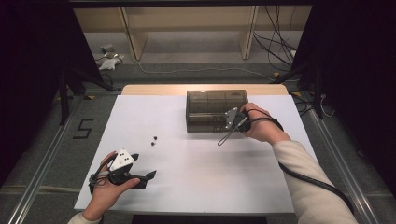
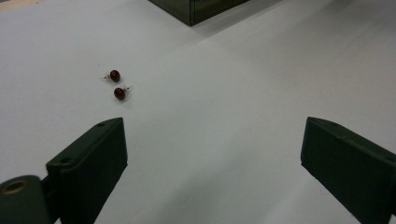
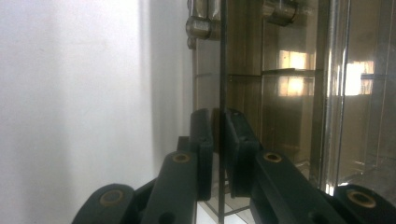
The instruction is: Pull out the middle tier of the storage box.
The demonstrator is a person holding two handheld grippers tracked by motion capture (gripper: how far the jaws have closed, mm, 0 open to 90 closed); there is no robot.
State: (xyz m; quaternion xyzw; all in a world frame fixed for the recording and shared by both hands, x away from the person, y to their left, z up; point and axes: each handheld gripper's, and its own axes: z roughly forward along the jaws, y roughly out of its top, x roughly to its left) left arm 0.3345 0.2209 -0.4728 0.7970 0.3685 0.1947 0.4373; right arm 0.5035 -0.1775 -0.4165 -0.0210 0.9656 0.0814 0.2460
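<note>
A: What is the box looking like to you?

B: It is showing as smoky, see-through plastic, glossy, with light glaring off its smooth walls in the right gripper view.

A: And the sheet on the table?

B: That is reading as white, matt and smooth, like paper; a strip of pale wood is peeking out along the far edge.

A: The two little beads?

B: They are gleaming dark red, polished and round.

A: And the jaws of the left gripper?

B: They are looking like matt black plastic, slightly grainy, while brass-coloured metal rivets are shining on the right gripper
</note>
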